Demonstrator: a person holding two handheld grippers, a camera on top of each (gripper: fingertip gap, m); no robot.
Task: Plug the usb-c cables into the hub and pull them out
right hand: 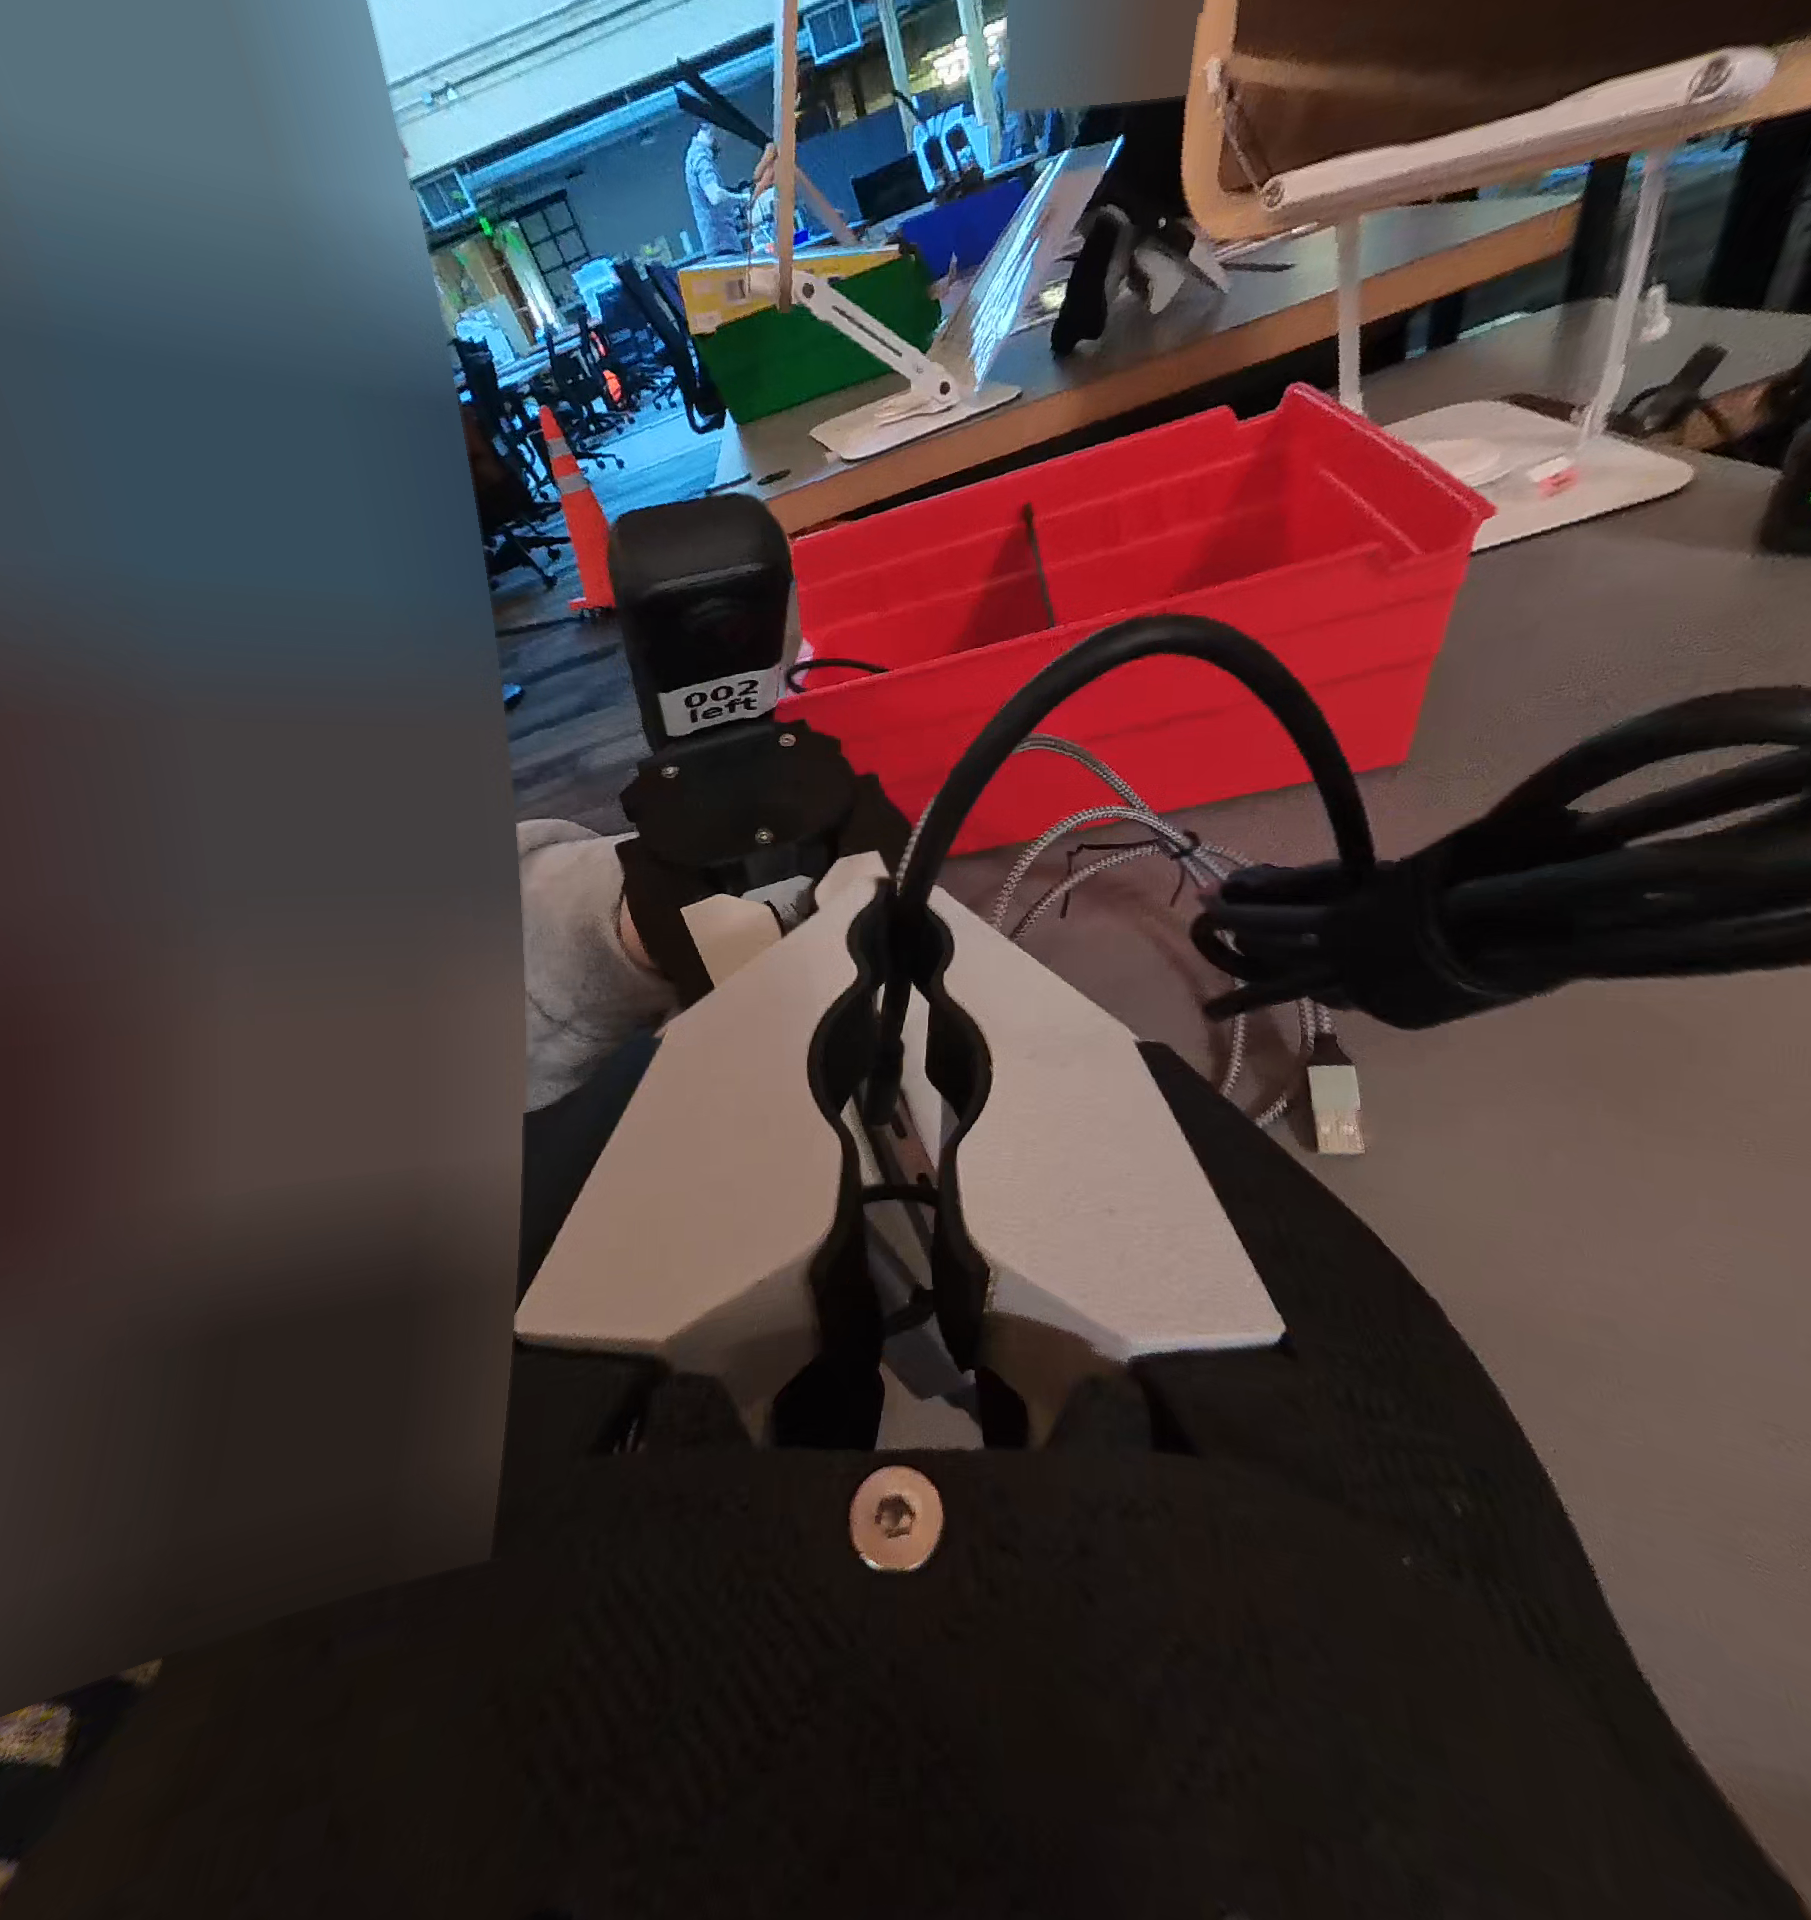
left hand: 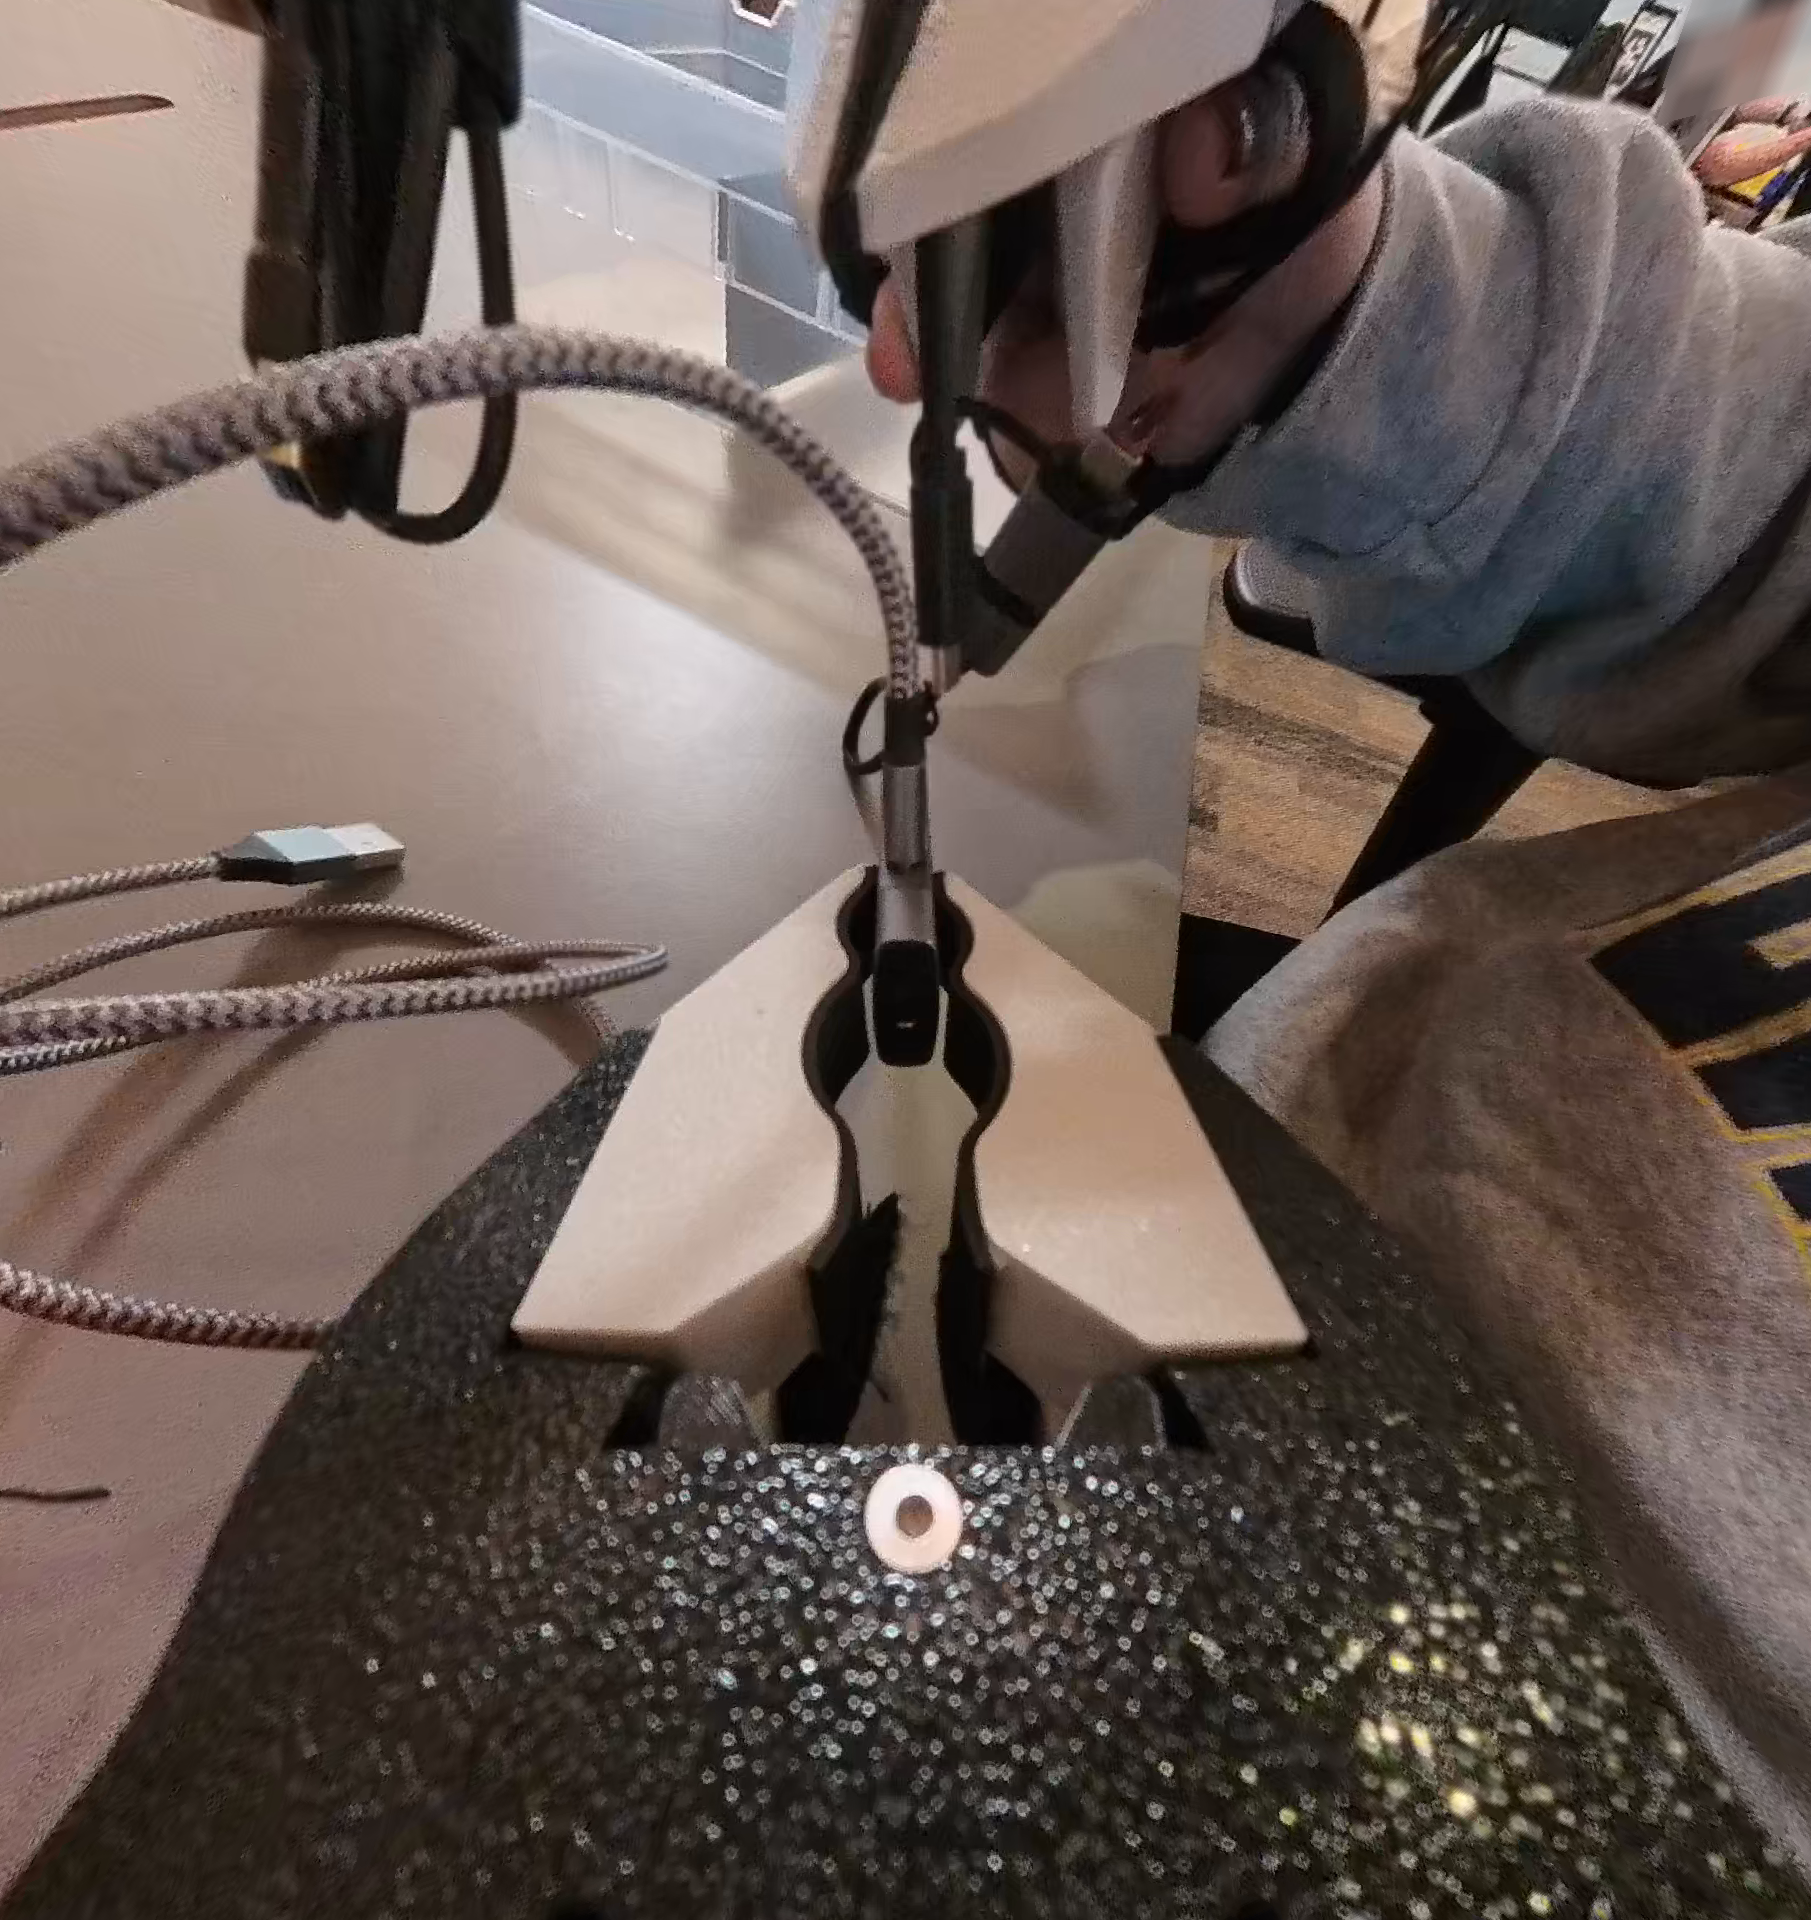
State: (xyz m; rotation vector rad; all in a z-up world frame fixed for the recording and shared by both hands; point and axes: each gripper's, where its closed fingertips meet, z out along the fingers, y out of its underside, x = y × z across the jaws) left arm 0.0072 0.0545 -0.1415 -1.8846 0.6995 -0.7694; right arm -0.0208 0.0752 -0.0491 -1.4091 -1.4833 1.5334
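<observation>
My left hand-held gripper (left hand: 906,977) is nearly closed, pinching the hub (left hand: 903,966), a slim grey bar held end-on at the fingertips. A braided cable (left hand: 381,400) arcs in from nine o'clock and meets the hub's far end, apparently plugged there, though I cannot confirm it is seated. The right hand-held gripper (left hand: 942,582) shows at twelve o'clock in the left wrist view, bringing a dark plug (left hand: 934,540) down just beside that joint.

In its own view, my right hand-held gripper (right hand: 896,997) is clamped almost shut on the black cable (right hand: 1140,665), which loops up out of the tips toward one o'clock and back down to a tied bundle (right hand: 1503,914) hanging at three o'clock. The plug end runs back between the fingers.

I judge this the insertion step for the second cable: the plug is near the hub but not in. The next move calls for lining the plug squarely with a free port and pushing along the hub's axis while the left holds firm.

The red bin (right hand: 1192,582) sits at one o'clock on the desk (right hand: 1607,1195), well apart. More braided cable and its USB-A plug (right hand: 1335,1107) lie loose at two o'clock. The dangling bundle could tug the plug off line, and the braided cable crowds the port.
</observation>
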